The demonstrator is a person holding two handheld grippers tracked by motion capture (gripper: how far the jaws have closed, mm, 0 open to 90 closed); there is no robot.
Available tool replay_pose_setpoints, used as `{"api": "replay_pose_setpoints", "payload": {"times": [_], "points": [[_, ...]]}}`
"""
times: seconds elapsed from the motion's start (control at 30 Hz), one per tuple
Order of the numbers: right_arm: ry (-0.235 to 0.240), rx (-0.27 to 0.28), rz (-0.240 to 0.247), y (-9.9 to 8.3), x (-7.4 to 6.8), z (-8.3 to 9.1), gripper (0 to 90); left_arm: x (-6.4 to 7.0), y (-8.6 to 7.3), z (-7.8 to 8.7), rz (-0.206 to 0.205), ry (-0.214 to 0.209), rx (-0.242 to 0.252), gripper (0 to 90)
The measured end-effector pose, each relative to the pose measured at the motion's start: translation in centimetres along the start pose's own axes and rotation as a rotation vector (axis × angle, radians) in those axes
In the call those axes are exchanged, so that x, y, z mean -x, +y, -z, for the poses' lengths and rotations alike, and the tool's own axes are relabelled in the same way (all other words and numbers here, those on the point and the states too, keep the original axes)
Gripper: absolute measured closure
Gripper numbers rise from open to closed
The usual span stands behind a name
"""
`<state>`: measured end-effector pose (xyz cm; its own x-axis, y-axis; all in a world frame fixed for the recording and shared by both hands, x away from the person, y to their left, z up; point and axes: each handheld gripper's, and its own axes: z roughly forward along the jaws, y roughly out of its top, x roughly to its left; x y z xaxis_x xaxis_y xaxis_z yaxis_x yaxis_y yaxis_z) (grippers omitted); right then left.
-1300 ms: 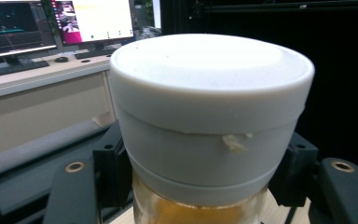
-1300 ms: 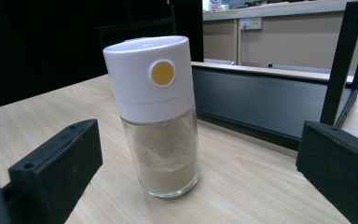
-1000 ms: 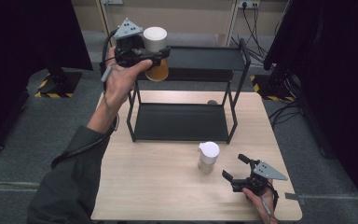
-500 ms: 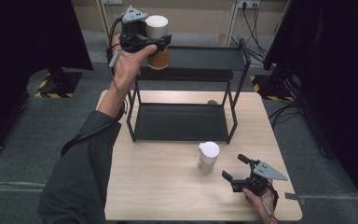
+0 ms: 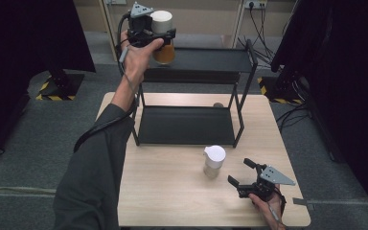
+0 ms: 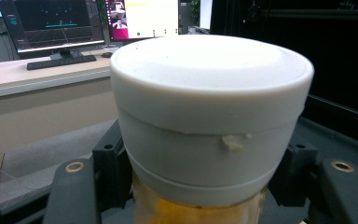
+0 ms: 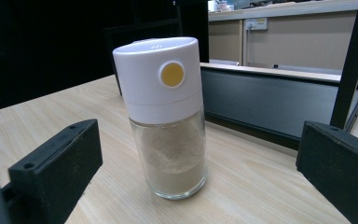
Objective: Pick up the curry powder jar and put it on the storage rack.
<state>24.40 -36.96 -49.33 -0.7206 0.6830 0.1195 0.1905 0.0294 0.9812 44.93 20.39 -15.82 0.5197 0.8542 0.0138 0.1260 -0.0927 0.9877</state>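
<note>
My left gripper (image 5: 159, 34) is raised high at the back left, shut on a white-capped jar of amber stuff (image 5: 163, 38), level with the top shelf of the black rack (image 5: 206, 60). In the left gripper view the jar's white cap (image 6: 209, 116) sits squeezed between both jaws. A second jar (image 5: 214, 161) with a white cap and pale powder stands upright on the table in front of the rack. My right gripper (image 5: 239, 173) rests low at the front right, open, just right of that jar. In the right gripper view the jar (image 7: 165, 116) stands between and beyond the spread jaws, untouched.
The two-tier black rack has a bare lower shelf (image 5: 187, 125) and stands on the wooden table (image 5: 163, 191). A small round thing (image 5: 218, 105) lies on the table behind the rack. Yellow-black floor markers (image 5: 48, 91) and cables lie around the table.
The left gripper has carried the amber jar up and to the right, towards the rack's top shelf. The right gripper and the powder jar have stayed put.
</note>
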Motion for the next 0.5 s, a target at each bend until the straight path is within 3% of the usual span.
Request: {"api": "replay_pose_setpoints", "payload": {"times": [0.23,0.5], "points": [[0.004,0.000,0.002,0.0,0.0,-0.1,0.6,-0.2,-0.7,-0.9,0.026,0.015,0.000,35.5],[0.006,0.000,0.000,0.0,0.0,-0.1,0.7,-0.2,-1.3,-1.7,0.022,0.028,-0.004,35.5]]}}
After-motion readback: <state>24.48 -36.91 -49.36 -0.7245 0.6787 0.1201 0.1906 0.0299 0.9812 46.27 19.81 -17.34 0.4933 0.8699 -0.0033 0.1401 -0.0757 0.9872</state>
